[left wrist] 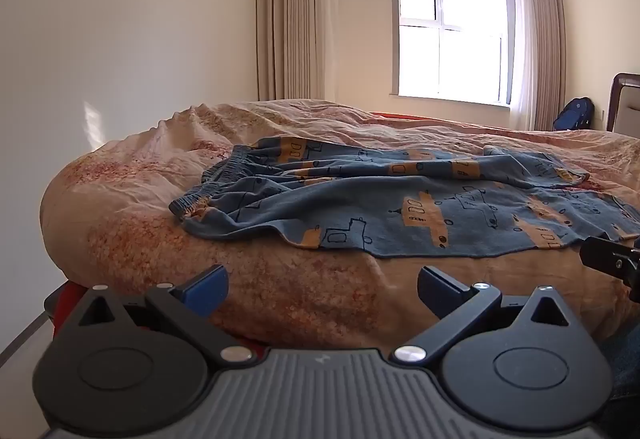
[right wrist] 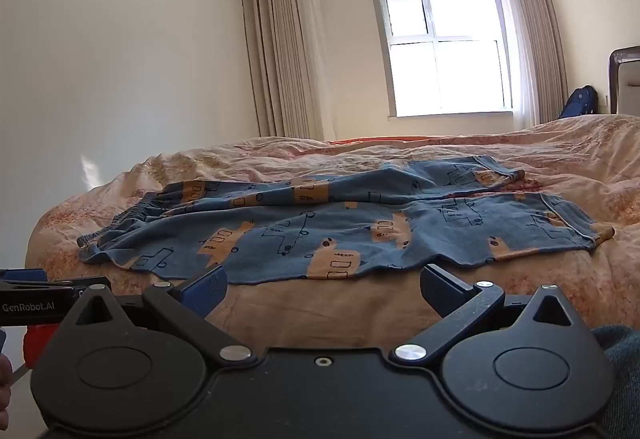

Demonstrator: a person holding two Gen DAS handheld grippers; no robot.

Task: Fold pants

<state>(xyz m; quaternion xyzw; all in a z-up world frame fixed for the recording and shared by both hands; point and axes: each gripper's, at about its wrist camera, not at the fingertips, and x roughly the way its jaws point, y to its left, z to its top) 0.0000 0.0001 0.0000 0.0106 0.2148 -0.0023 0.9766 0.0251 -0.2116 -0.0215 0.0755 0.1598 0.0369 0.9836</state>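
Note:
Blue pants (left wrist: 400, 207) with an orange vehicle print lie spread and wrinkled on the bed, waistband to the left, two legs running right. They also show in the right wrist view (right wrist: 320, 231). My left gripper (left wrist: 322, 291) is open and empty, just short of the bed's near edge, below the pants' waist half. My right gripper (right wrist: 322, 291) is open and empty, in front of the near leg's lower edge. The right gripper's body shows at the right edge of the left wrist view (left wrist: 616, 259); the left gripper's body shows at the left edge of the right wrist view (right wrist: 48, 291).
The bed has a rumpled peach floral duvet (left wrist: 280, 299). A white wall (left wrist: 120, 39) stands on the left. A window (left wrist: 452, 39) with beige curtains is at the back. A blue backpack (left wrist: 574, 115) and a headboard (left wrist: 624, 99) are at the far right.

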